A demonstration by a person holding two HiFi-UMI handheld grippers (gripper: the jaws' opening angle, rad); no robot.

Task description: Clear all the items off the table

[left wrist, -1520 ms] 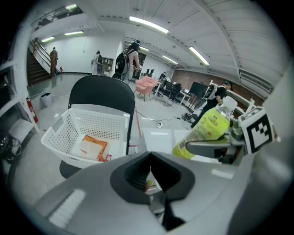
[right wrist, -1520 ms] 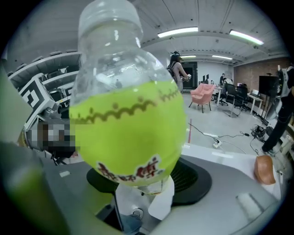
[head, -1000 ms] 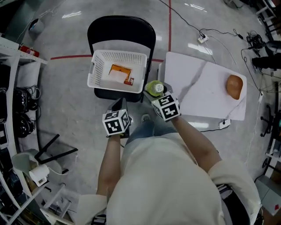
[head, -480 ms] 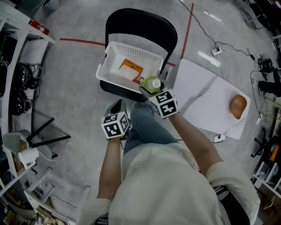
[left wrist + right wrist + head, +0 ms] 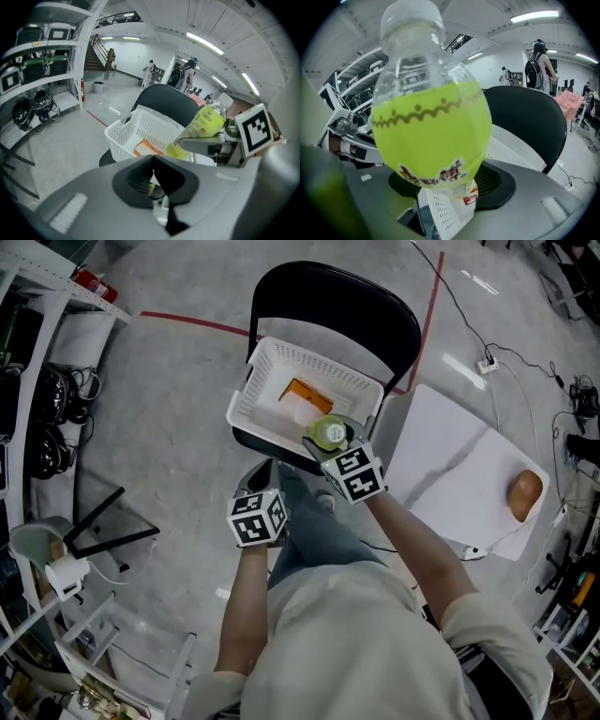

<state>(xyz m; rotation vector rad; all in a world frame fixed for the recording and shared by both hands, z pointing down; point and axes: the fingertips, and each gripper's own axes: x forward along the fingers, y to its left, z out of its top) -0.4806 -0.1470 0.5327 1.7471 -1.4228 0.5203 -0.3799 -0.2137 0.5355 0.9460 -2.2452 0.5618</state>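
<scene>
A bottle of yellow-green drink (image 5: pixel 327 432) with a clear cap is gripped in my right gripper (image 5: pixel 337 445) and hangs over the near rim of the white basket (image 5: pixel 265 367). In the right gripper view the bottle (image 5: pixel 431 126) fills the frame between the jaws, with the basket wall (image 5: pixel 446 212) below it. The basket stands on a black chair (image 5: pixel 352 310) and holds an orange packet (image 5: pixel 303 394). My left gripper (image 5: pixel 265 470) is shut and empty, low and left of the basket's near corner. A brown bun (image 5: pixel 525 494) lies on the white table (image 5: pixel 450 470) at the right.
Metal shelving (image 5: pixel 28 352) with dark gear runs down the left side. A folded black stand (image 5: pixel 108 535) lies on the floor. Cables and a power strip (image 5: pixel 486 365) trail behind the table. People stand far off in the left gripper view.
Both grippers have moved toward the basket. The bottle, earlier beside the chair's edge, now hangs over the basket's near rim. The left gripper stayed shut.
</scene>
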